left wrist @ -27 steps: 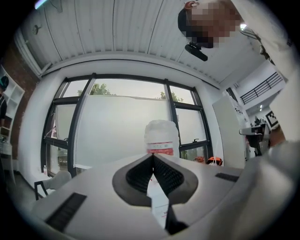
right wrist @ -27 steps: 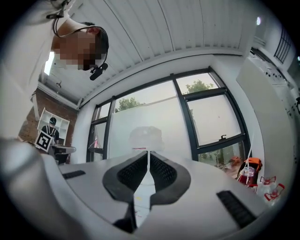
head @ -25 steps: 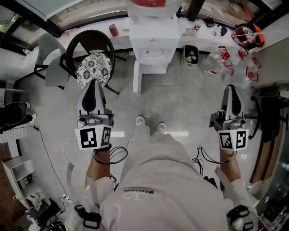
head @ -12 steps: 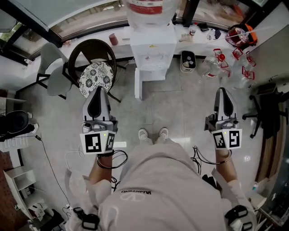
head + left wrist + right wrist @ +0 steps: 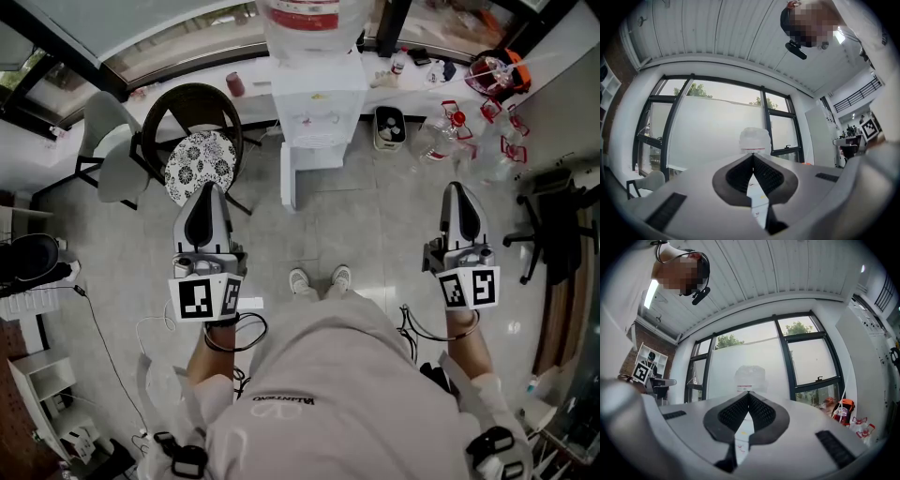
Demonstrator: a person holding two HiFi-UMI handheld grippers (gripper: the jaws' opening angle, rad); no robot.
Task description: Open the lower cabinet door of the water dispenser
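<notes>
The white water dispenser [image 5: 317, 103] stands against the window ledge with a clear bottle [image 5: 309, 19] on top. A white panel [image 5: 289, 173], seemingly its lower cabinet door, juts out from its lower left side toward me. My left gripper [image 5: 208, 186] hovers over the floor well short of the dispenser and left of it, jaws shut and empty. My right gripper [image 5: 459, 186] hangs to the right, equally far back, also shut on nothing. The bottle [image 5: 754, 139] shows just above the closed left gripper [image 5: 753, 155] in the left gripper view. In the right gripper view the bottle [image 5: 750, 378] sits above the closed right gripper [image 5: 748, 393].
A round chair with a patterned cushion [image 5: 200, 155] and a grey chair [image 5: 112, 150] stand left of the dispenser. A small fan [image 5: 389, 127] and plastic jugs [image 5: 441, 141] lie to its right. A black office chair [image 5: 553, 225] is at far right, and cables [image 5: 141, 323] trail on the floor.
Both grippers have drawn slightly inward and back from the dispenser, and the person's feet sit lower in the view. The jaws stay closed.
</notes>
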